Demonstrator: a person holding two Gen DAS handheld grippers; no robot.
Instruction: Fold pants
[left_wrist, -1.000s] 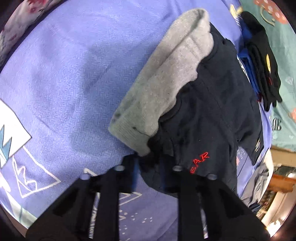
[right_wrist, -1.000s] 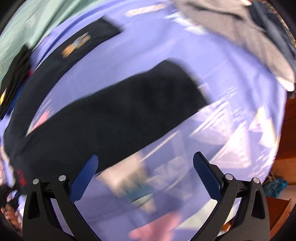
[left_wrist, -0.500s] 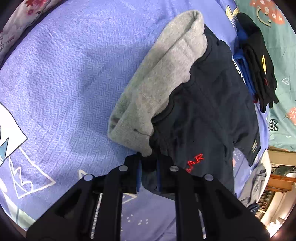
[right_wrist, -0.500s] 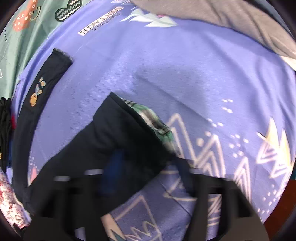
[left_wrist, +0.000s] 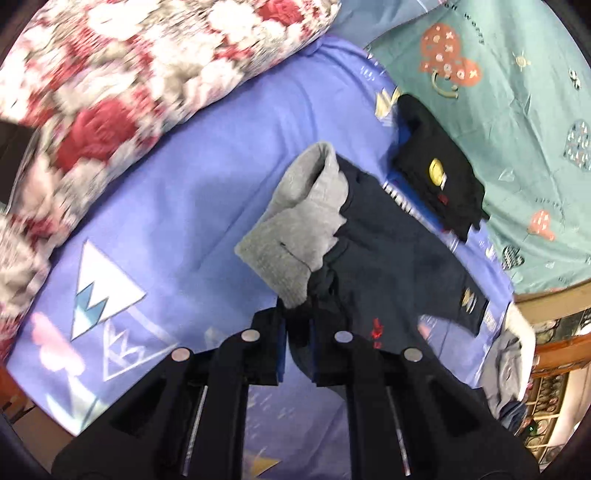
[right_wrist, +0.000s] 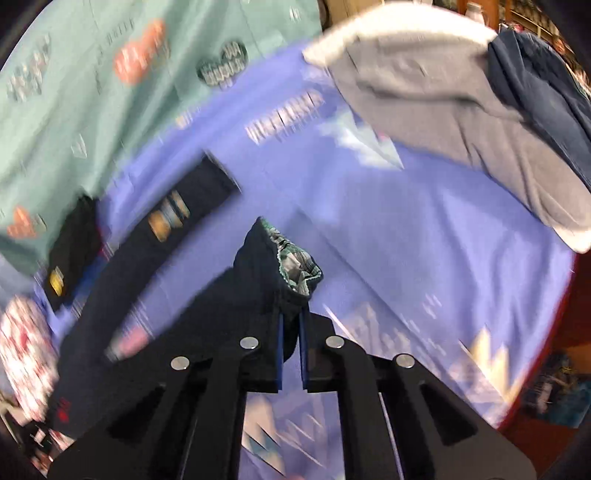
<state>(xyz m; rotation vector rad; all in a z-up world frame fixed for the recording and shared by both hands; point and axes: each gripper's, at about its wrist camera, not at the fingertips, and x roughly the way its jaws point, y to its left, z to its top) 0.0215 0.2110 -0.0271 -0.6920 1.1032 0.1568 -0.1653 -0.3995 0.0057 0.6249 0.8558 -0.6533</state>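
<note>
1. A bed is covered by a periwinkle woven sheet (left_wrist: 192, 192) printed with white mountain shapes; a teal patterned cloth (left_wrist: 517, 129) is spread at its far right, and a red-and-white floral pillow (left_wrist: 110, 74) is seen far left.
2. The dark navy pants (left_wrist: 388, 251), soft knit with a grey fleece lining (left_wrist: 299, 229) turned out at the waist, are stretched across the sheet's middle.
3. A folded black garment (left_wrist: 439, 173) is laid just beyond them.
4. The left gripper (left_wrist: 297, 347) is clamped tight on the waist edge.
5. The right gripper (right_wrist: 290, 347) is pinched closed on a leg cuff (right_wrist: 280, 266), whose green plaid lining is exposed.
</note>
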